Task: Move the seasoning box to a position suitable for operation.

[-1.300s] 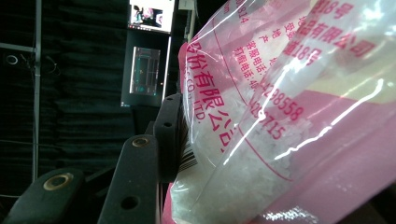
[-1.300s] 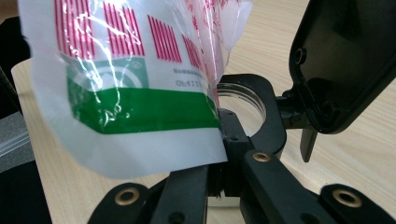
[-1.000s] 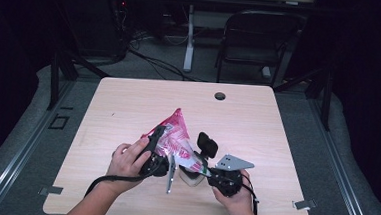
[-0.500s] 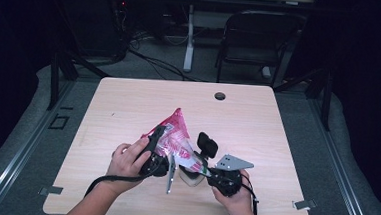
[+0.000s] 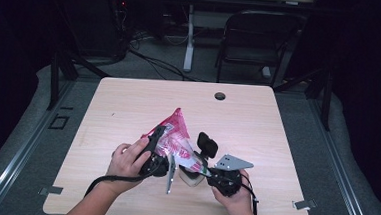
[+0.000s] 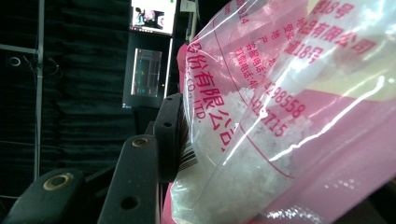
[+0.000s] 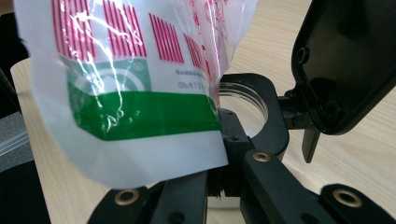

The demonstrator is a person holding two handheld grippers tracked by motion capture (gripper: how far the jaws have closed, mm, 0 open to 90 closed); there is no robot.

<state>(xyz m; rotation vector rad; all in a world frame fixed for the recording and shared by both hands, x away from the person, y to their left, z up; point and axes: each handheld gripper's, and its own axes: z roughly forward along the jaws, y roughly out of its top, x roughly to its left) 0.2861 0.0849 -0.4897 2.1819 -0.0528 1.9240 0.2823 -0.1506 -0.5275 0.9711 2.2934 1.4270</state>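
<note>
The right tool (image 5: pixel 195 164) is closed on the lower white-and-green edge of a plastic bag (image 5: pixel 172 136); in the right gripper view its two jaws meet at the bottom centre with the film pinched between them (image 7: pixel 219 154). A black ring-shaped part (image 7: pixel 254 112) and a black flap (image 7: pixel 348 60) stand just beyond the jaws, over the pale wood of the table (image 7: pixel 364 154).

The left tool (image 5: pixel 160 150) is clamped on the same bag from the other side. In the left gripper view one jaw is pressed flat against the film beside a barcode, and the bag (image 6: pixel 289 121), printed in pink characters and holding white crystalline grains, bulges to the right of it. The second jaw is hidden behind the bag.

In the high view the bag is held raised between the two tools, near the front edge of the table (image 5: pixel 257 121), its pink upper corner pointing away from the person. The left hand (image 5: pixel 127 161) and the right hand (image 5: pixel 233 198) enter from the bottom. A dark round grommet (image 5: pixel 220 96) sits in the tabletop near the far edge, well apart from the bag.
</note>
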